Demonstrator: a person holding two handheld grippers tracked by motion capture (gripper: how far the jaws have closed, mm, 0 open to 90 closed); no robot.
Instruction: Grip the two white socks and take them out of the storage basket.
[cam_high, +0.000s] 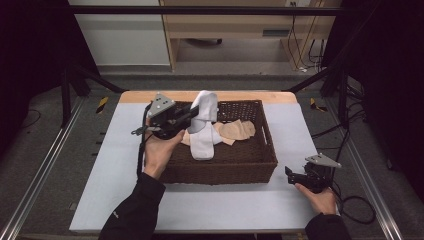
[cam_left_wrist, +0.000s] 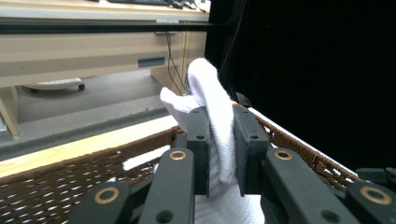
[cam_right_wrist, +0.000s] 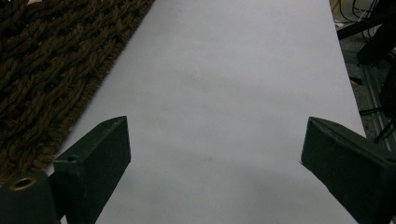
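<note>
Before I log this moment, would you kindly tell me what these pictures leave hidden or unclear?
- High view: part of the beige cloth pieces in the brown woven wicker basket is covered by the white fabric sock.
- Left gripper view: the sock's lower end is cut off by the bottom edge and the left tongs.
- Right gripper view: the basket is cut off by the left edge, its contents unseen; right tongs open over the white table.

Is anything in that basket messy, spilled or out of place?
Nothing is spilled or damaged. The white sock is pinched by the left gripper and hangs half lifted out of the brown wicker basket, while beige socks lie crumpled inside. The right gripper rests open on the table.
</note>
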